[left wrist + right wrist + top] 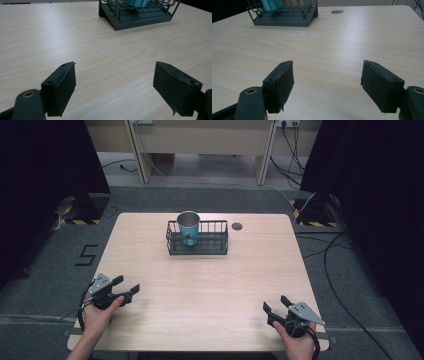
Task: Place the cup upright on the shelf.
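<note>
Over on the near left corner of the tabletop (210,295) we've got the left tongs (127,287) spread wide, nothing in them. Further back, mid-table, sits the black wire basket (210,245) with a teal metal cup (189,227) upright in its left end. Near right, our right tongs (274,305) also gape empty.

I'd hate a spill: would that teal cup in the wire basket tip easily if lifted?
The cup looks tall and narrow, so probably tippy. Its shiny rim suggests metal: likely stiff, light, perhaps slippery. The basket rails should steady it.
</note>
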A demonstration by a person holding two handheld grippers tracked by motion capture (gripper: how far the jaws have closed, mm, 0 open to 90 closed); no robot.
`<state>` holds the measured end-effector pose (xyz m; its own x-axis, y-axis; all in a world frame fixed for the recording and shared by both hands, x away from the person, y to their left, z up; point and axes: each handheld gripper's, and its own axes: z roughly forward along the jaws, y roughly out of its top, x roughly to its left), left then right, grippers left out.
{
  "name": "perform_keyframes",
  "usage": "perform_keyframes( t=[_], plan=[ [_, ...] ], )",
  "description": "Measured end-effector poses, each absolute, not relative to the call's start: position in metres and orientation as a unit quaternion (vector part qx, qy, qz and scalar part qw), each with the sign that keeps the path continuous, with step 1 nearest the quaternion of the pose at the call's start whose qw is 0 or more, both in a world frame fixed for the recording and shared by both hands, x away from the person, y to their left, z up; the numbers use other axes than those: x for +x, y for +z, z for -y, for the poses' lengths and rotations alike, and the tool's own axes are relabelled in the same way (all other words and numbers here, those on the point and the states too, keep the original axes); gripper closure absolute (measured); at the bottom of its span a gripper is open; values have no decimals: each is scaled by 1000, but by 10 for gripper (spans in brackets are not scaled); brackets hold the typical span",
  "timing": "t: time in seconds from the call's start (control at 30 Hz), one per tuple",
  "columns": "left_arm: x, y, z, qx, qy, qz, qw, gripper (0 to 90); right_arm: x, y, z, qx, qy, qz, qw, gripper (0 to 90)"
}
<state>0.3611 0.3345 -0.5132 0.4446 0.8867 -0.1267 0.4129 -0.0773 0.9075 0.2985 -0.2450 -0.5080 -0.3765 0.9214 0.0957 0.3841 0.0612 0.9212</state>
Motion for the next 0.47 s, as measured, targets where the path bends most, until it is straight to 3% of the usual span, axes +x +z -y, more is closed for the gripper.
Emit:
perform_keyframes(
  t=[0.47],
  plan=[
    [360,-519,-336,686,240,-474,497,181,298,-508,242,477,485,-680,273,268]
  ],
)
